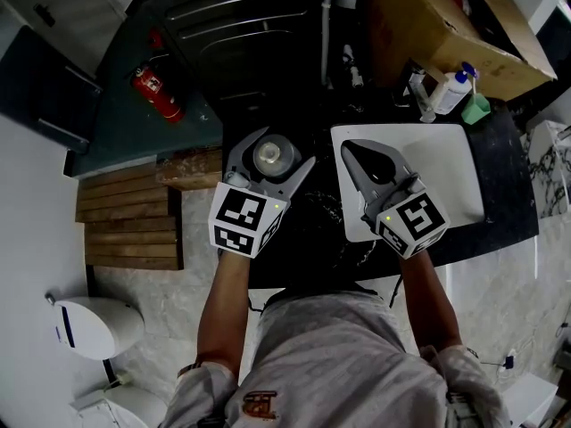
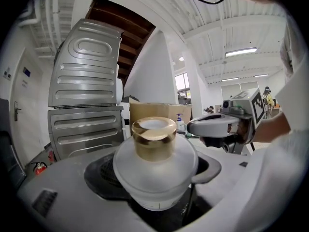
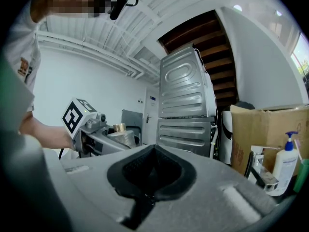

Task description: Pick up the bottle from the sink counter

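A frosted round bottle [image 2: 155,170] with a gold cap [image 2: 154,137] sits clamped between the jaws of my left gripper [image 2: 157,187], held up above the dark counter. From the head view the bottle [image 1: 273,156] shows as a pale disc between the left gripper's [image 1: 268,163] grey fingers. My right gripper [image 1: 373,160] hovers over the white sink [image 1: 455,163] with its jaws shut and nothing between them. In the right gripper view its black pads [image 3: 150,174] meet, and the bottle [image 3: 120,135] in the left gripper appears at the left.
A white pump bottle [image 1: 453,92] and a faucet [image 1: 424,96] stand behind the sink, under a cardboard box [image 1: 446,25]. A grey washing machine [image 2: 87,115] is behind the counter. A red fire extinguisher [image 1: 158,94] lies at the left; a toilet [image 1: 94,325] is below.
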Available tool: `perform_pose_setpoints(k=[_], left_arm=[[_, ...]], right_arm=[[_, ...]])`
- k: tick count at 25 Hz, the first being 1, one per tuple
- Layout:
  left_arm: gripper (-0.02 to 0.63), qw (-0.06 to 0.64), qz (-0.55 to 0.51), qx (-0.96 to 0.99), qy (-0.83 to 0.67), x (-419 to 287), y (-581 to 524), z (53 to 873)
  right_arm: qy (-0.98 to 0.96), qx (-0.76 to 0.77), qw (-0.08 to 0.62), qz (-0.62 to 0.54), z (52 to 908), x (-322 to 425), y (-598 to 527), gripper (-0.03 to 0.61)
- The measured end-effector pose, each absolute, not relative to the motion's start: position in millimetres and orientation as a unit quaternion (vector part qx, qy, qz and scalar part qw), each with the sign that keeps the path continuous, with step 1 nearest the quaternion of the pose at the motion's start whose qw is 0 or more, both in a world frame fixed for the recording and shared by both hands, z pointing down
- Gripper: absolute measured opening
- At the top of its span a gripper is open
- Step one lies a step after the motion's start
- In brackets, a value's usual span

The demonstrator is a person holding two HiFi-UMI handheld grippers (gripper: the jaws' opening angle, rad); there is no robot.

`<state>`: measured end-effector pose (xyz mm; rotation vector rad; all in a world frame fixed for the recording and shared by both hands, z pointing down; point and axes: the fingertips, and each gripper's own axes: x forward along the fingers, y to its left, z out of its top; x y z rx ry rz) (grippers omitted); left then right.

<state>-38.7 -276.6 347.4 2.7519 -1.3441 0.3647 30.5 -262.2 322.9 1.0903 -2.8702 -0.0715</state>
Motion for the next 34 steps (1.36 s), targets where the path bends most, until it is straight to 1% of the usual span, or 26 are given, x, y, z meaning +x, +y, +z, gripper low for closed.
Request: perform_pose_setpoints(k=[34], left_arm=[[0.334,0.025,0.119,0.893,-0.434,-43,-267,343]], right_arm=[[-0.934,0.353,0.042,-0.025,325,25,-252,0.0]])
